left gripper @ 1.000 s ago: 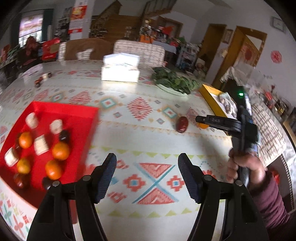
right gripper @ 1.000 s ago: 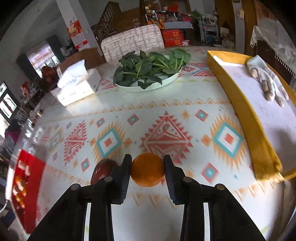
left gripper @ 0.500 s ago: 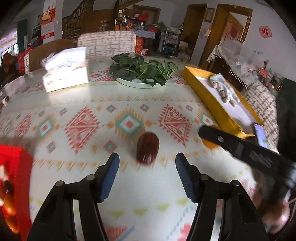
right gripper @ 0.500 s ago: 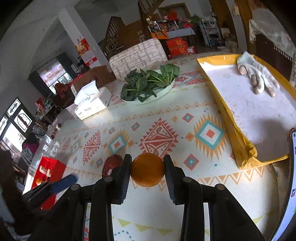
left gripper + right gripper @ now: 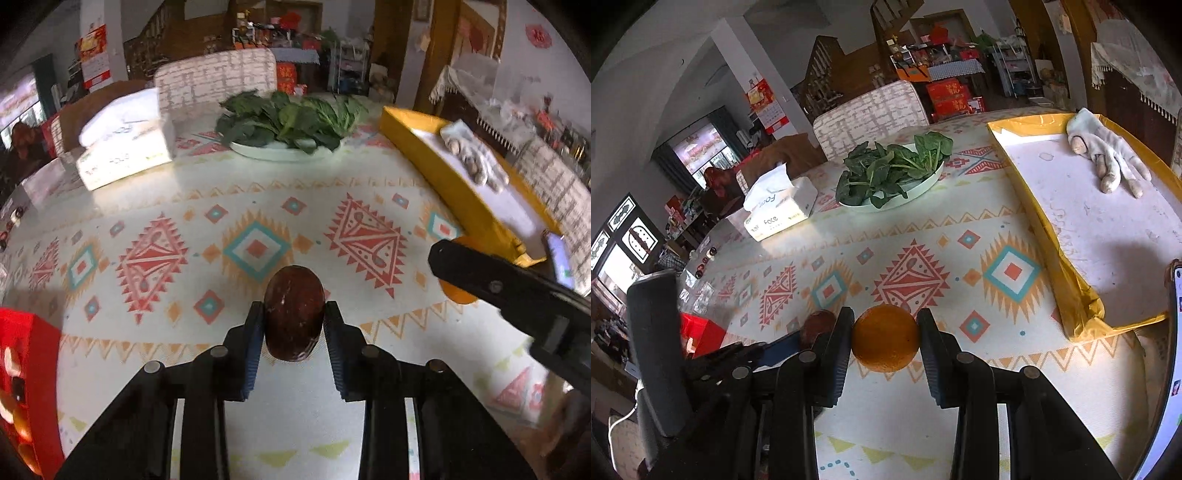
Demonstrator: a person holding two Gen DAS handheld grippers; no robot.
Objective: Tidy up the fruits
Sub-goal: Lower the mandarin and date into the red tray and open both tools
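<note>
Fruit is in both grips: the dark red oval date (image 5: 293, 317) sits clamped in the left tongs (image 5: 293, 332), whose jaws have just been closing, and the round orange (image 5: 885, 343) is clamped in the right tongs (image 5: 885, 349), both low over the patterned desk (image 5: 258, 206). Judging by the fruit already in the red tray (image 5: 33, 354), carrying and placing these two remains.

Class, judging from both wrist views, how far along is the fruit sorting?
Done: oranges already lie in the red tray. In hand: the left gripper has just closed on the dark red date; the right gripper grips the round orange. Left: carrying both to the tray.
</note>
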